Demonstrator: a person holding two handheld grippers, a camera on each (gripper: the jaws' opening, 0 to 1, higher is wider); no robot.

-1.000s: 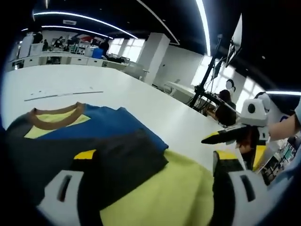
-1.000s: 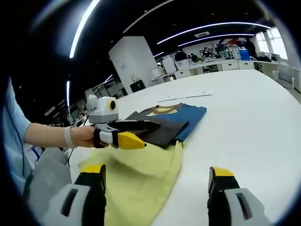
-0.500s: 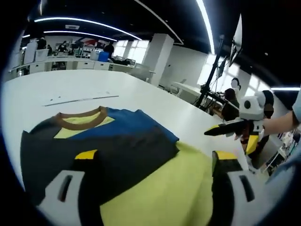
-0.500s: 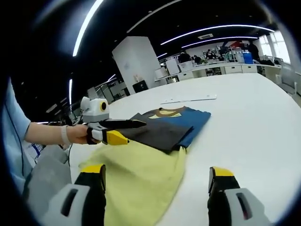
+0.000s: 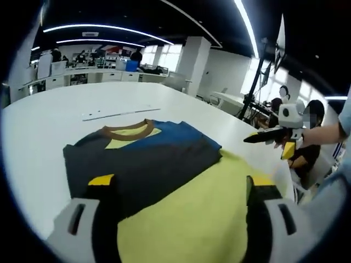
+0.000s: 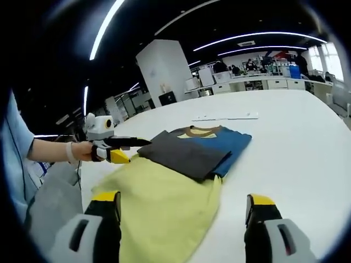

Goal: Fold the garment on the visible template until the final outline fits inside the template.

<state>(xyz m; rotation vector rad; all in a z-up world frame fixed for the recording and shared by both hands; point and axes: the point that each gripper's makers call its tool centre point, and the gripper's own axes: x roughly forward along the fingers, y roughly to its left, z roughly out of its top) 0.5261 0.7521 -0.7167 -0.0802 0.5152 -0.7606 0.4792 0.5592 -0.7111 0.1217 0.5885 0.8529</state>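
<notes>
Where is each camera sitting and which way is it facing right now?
Left gripper view: rides the left gripper, looking along its jaws over the shirt on the white table; the right gripper, held in a hand, enters at right.
Right gripper view: rides the right gripper, looking across the same shirt; the left gripper in a hand, with a pale blue sleeve, shows at left.
Shared: shirt, table, the opposite gripper.
</notes>
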